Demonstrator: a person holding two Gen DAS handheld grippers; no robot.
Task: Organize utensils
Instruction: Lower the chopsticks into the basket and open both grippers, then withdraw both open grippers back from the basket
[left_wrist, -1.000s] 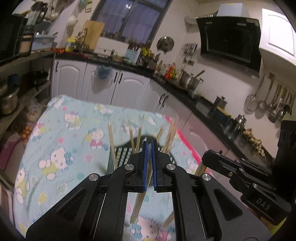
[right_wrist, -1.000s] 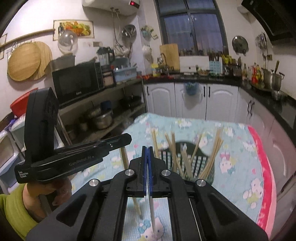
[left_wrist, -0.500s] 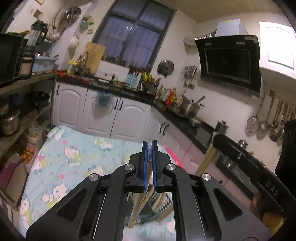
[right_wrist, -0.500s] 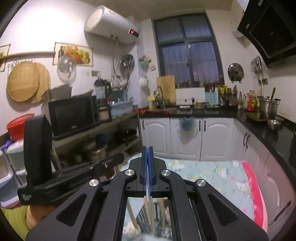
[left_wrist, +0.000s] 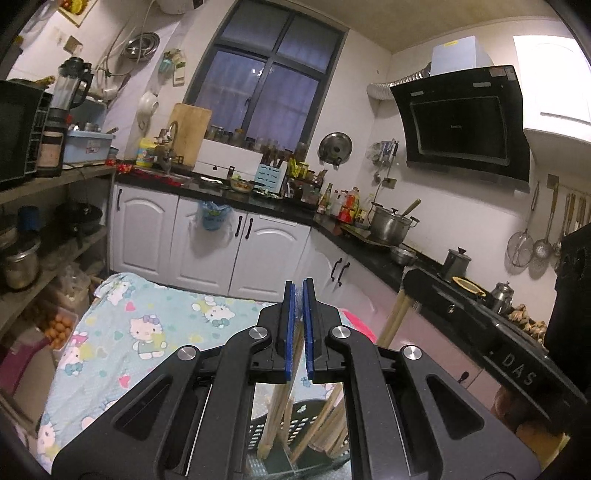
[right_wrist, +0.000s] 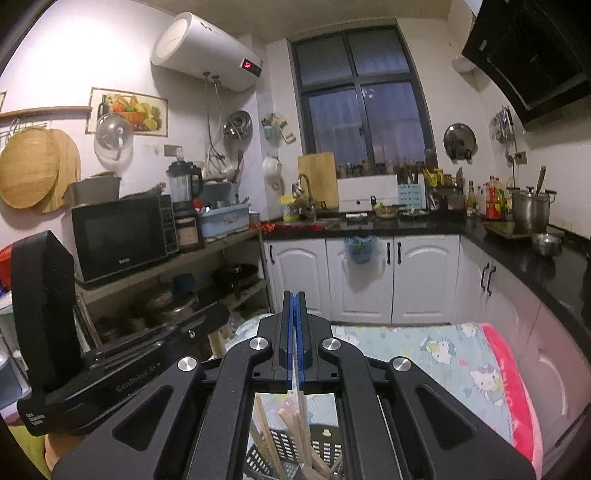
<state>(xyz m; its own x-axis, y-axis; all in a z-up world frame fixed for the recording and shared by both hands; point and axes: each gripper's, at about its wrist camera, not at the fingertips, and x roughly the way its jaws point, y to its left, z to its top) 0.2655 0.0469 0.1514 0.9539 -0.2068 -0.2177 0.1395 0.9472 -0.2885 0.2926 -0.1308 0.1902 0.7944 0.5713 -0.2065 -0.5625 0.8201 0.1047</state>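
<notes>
A pale wooden chopstick is pinched in the left gripper, a thin white stick in the right gripper; both are judged ready for lowering into the black slotted plastic basket at six o'clock.

Your left gripper points slightly below level with its blue pads nearly together. Your right gripper points the same way, pads closed flat against each other. Each gripper shows in the other's view, side by side. Your hands are mostly hidden beneath them.
</notes>
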